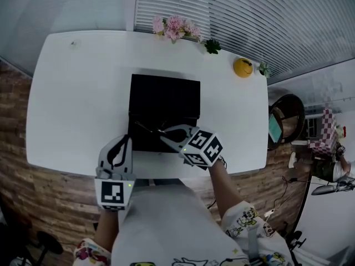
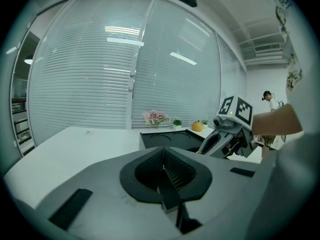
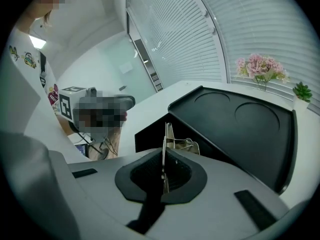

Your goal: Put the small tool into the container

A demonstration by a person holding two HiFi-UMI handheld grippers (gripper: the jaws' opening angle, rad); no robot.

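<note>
A black container point(image 1: 140, 141) stands open in the middle of the white table point(image 1: 77, 93), its lid point(image 1: 164, 96) folded back behind it. My right gripper point(image 1: 166, 133) hovers over the open part, shut on a thin metal tool point(image 1: 148, 128) that sticks out leftward past the jaws. In the right gripper view the tool point(image 3: 166, 136) stands as a narrow blade pinched between the pads of that gripper point(image 3: 164, 170), with the lid point(image 3: 240, 129) to the right. My left gripper point(image 1: 124, 142) rests at the table's front edge, beside the container's left corner, shut with nothing held point(image 2: 163, 176).
Pink flowers point(image 1: 175, 27), a small green plant point(image 1: 212, 46) and a yellow round object point(image 1: 243, 67) line the table's far edge under the blinds. A dark round chair point(image 1: 285, 118) stands off the right end. The table's front edge lies just under both grippers.
</note>
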